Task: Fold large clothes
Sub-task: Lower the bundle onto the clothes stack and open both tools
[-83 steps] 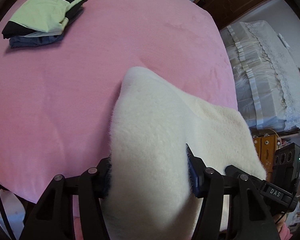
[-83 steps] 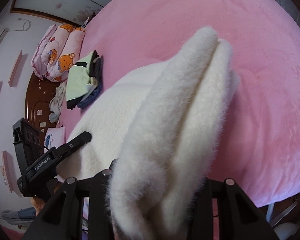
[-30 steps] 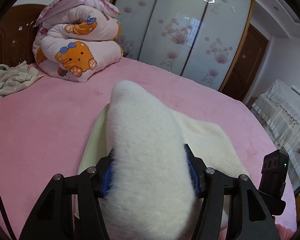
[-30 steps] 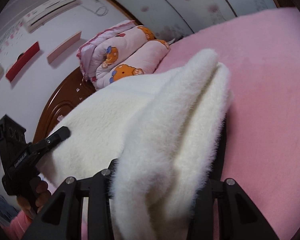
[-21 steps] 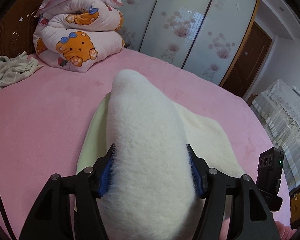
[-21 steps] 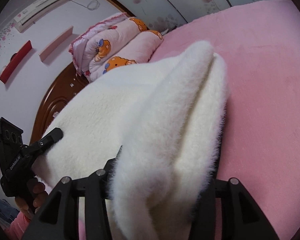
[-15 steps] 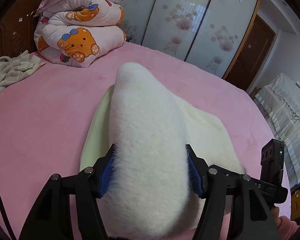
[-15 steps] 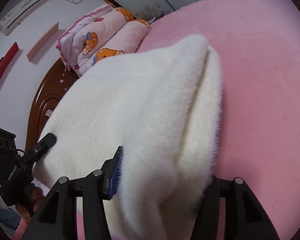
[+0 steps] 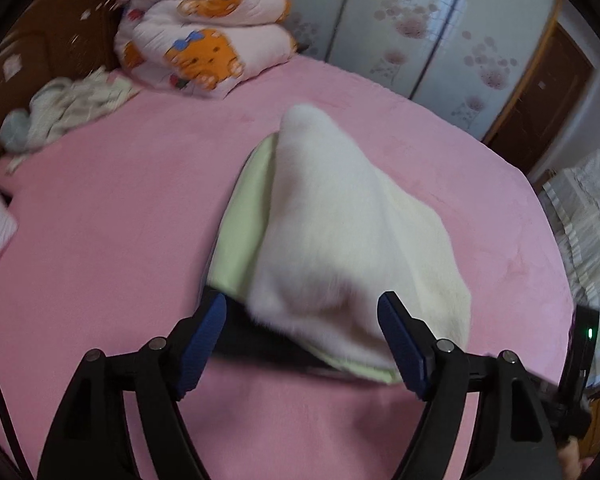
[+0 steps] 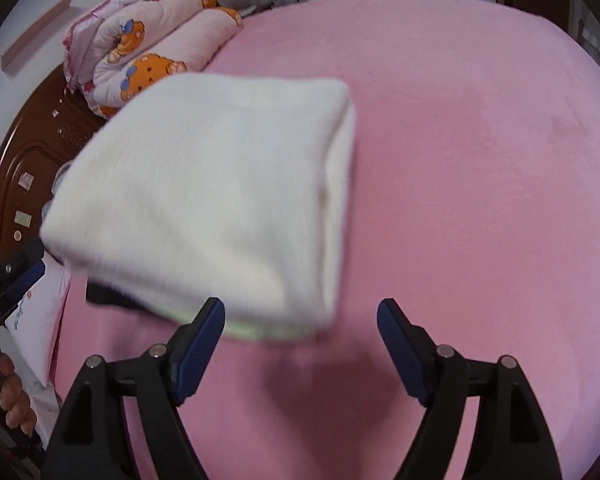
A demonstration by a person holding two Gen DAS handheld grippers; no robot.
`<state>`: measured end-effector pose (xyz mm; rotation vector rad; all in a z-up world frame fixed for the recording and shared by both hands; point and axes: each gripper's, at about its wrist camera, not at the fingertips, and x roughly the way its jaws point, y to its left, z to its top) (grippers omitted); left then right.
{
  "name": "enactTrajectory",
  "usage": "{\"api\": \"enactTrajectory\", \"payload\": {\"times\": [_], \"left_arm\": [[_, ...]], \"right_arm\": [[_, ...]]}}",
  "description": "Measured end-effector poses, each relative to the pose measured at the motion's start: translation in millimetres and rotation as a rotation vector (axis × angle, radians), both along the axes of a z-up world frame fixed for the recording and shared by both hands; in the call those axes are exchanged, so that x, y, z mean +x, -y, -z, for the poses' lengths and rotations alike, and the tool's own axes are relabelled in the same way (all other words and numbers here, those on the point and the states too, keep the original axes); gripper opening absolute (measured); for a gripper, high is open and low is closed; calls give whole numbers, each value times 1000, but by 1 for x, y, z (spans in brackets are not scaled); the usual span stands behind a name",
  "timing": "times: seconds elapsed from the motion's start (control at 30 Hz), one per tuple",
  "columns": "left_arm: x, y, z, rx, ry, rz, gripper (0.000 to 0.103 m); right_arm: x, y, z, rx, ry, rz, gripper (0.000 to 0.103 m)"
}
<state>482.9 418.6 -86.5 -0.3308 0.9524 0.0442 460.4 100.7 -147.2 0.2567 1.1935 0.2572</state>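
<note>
The fleece garment (image 9: 340,232), white and plush with a pale green lining showing along its edges, lay folded on the pink bed cover (image 9: 112,208), just ahead of both grippers and touched by neither. In the left wrist view its near edge sat between and slightly beyond the blue pads (image 9: 204,332) of the left gripper (image 9: 300,340), whose jaws were opening with only the garment's hem in the gap and no pad pressing on it. In the right wrist view the right gripper (image 10: 300,344) was likewise opening, its left pad just beside the garment's near corner (image 10: 260,320), not gripping it. Farther off, a rolled cartoon-bear quilt (image 9: 204,36) rested against the wooden headboard (image 10: 24,152).
</note>
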Motion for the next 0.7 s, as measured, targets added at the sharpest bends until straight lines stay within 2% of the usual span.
{"api": "enactTrajectory", "payload": {"times": [0.13, 0.33, 0.53, 0.7], "left_arm": [[-46, -5, 9, -35, -109, -106, 79], [-135, -13, 11, -14, -161, -202, 79], [-211, 7, 0, 83, -224, -131, 79], [-260, 55, -30, 82, -208, -47, 79]], "right_arm": [[-66, 19, -6, -43, -81, 23, 79], [-177, 57, -17, -81, -175, 100, 80], [-275, 103, -33, -116, -237, 228, 80], [-340, 136, -50, -155, -231, 261, 88]]}}
